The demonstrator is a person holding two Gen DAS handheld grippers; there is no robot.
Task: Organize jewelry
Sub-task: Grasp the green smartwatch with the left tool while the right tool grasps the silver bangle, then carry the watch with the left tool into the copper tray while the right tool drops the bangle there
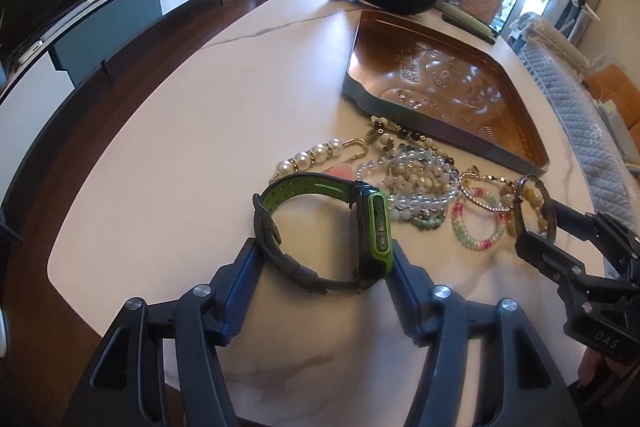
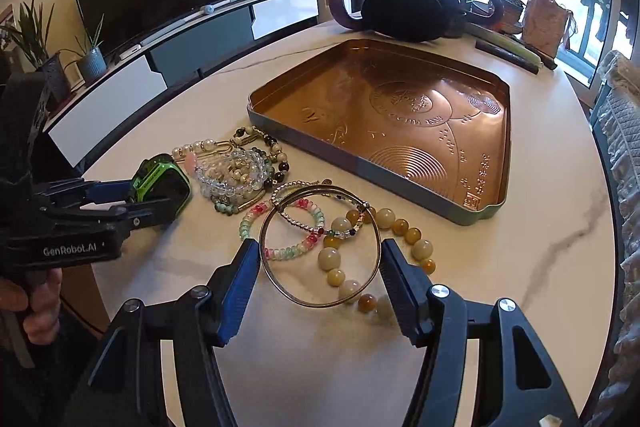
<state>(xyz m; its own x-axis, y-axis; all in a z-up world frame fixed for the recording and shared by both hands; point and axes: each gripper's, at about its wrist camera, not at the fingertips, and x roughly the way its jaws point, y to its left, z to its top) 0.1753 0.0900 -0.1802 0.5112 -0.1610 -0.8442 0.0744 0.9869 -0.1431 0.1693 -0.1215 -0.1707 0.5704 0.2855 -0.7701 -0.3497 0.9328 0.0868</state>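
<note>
Left hand-held gripper [image 1: 324, 259] clamped across a green-and-grey watch [image 1: 320, 227], one pad on the strap near the buckle, the other flat against the body; watch standing on edge on the pale surface [image 1: 160, 187], directly between the fingers. Right hand-held gripper [image 2: 318, 267] closed onto a thin metal bangle [image 2: 320, 247], pads touching its rim on opposite sides, bangle tilted with its far edge over the pile. Just beyond the right fingers: a string of chunky yellow and cream beads [image 2: 344, 259] partly under the bangle, a pink-and-green bead bracelet [image 2: 280, 227] and a slim chain bracelet [image 2: 304, 199]. Further ahead of both: clear and pearl bead strands [image 2: 232, 171] in a heap, then the copper tray [image 2: 400, 131], empty, well apart from either grip. Probably light, all of it. Watch likely forgiving: rubbery strap, stiff body, best held across body and strap as now. Bangle rigid, smooth, apt to slip or pivot between pads; safest pinched squarely across its width. Bead strands likely floppy and prone to snag on neighbours; better taken at a bunched section.
</note>
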